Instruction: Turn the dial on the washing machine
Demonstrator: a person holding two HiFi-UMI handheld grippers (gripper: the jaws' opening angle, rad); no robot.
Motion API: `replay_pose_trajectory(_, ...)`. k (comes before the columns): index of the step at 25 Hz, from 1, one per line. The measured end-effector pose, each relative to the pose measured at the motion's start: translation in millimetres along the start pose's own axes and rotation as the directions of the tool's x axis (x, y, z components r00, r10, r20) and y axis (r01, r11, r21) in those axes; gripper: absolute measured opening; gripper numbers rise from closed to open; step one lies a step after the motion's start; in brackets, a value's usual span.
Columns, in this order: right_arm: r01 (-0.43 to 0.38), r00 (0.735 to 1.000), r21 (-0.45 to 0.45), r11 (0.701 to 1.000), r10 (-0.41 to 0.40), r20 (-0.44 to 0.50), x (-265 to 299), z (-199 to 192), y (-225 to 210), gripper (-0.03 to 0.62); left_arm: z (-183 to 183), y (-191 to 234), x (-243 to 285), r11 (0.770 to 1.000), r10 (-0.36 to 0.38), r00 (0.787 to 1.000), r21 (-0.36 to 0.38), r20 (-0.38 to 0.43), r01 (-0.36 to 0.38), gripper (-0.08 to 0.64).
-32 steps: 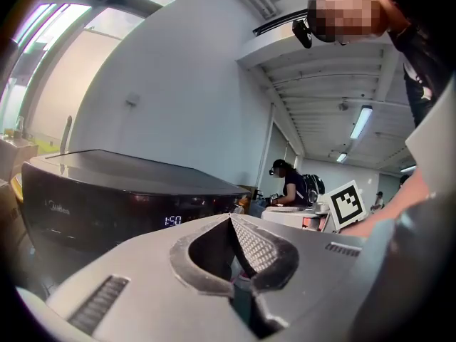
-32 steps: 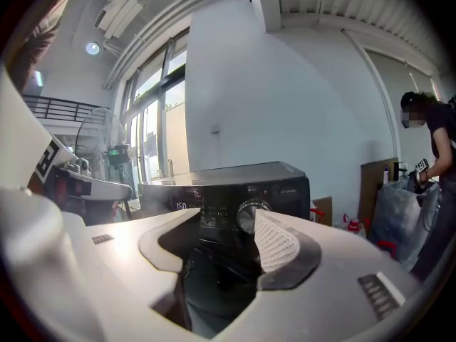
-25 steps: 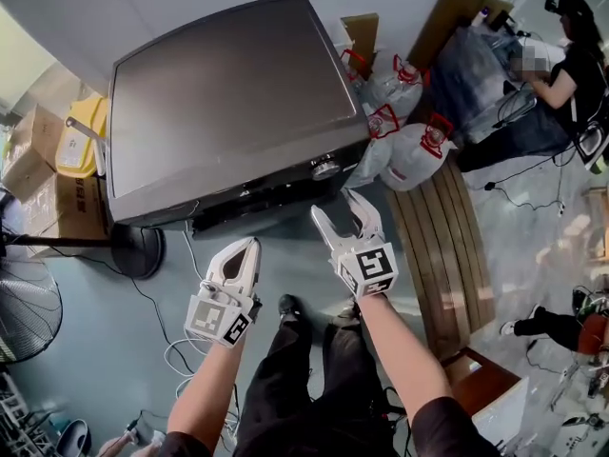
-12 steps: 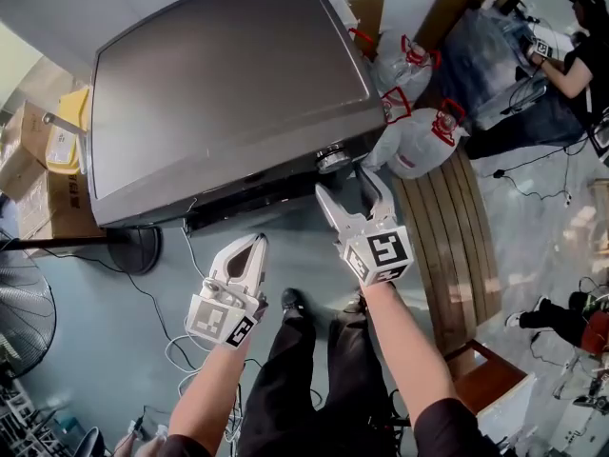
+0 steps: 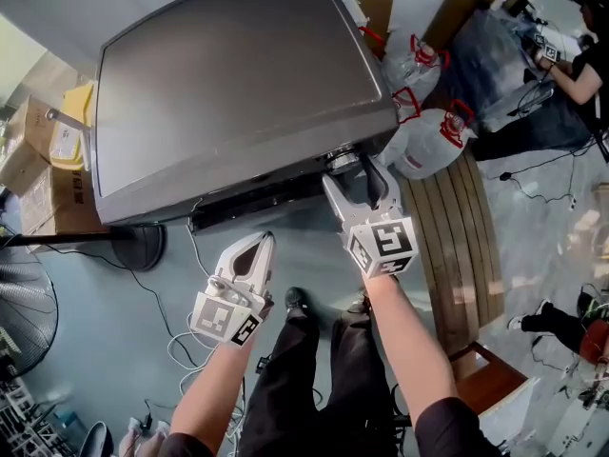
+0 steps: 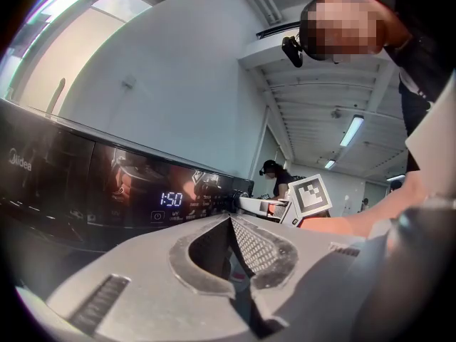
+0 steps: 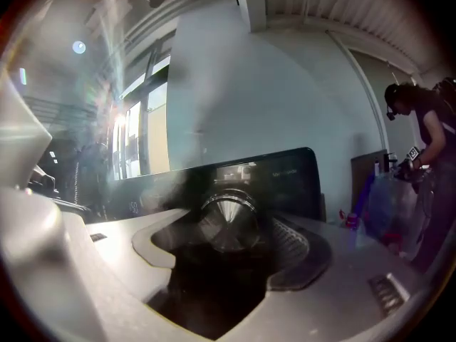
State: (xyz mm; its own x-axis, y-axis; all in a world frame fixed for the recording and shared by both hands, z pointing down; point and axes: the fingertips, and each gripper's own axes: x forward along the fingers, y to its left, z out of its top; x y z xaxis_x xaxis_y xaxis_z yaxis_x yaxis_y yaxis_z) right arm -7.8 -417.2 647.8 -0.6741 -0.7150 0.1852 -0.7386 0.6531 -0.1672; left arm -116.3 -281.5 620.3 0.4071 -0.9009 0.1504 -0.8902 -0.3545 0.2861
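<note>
The grey washing machine (image 5: 238, 93) fills the upper middle of the head view, its dark control panel along the near edge. The silver dial (image 5: 340, 159) sits at the panel's right end. My right gripper (image 5: 352, 171) is up against it, open; its jaws have just been opening wider. In the right gripper view the dial (image 7: 226, 218) stands between the two fingertips (image 7: 293, 242), with a gap on each side. My left gripper (image 5: 249, 253) hangs lower left, shut and empty. In the left gripper view the left gripper (image 6: 231, 258) faces the lit display (image 6: 169, 199).
White bags with red handles (image 5: 428, 141) lie right of the machine, beside a wooden bench (image 5: 455, 246). A person (image 5: 580, 55) works at the far right. Cardboard boxes (image 5: 38, 160), a fan base (image 5: 133, 248) and floor cables (image 5: 181, 346) are on the left.
My right gripper has moved forward to the dial, so its spread jaws now flank it. The left gripper has sunk slightly and stays shut.
</note>
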Motion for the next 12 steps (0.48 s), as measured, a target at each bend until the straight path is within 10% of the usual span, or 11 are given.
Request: replay_pose_trajectory(12,0.056,0.998,0.001,0.998,-0.056,-0.028,2.5,-3.4,-4.4,0.295,-3.5,4.2,-3.9,1.000,0.007,1.000,-0.009,-0.003,-0.007,0.014)
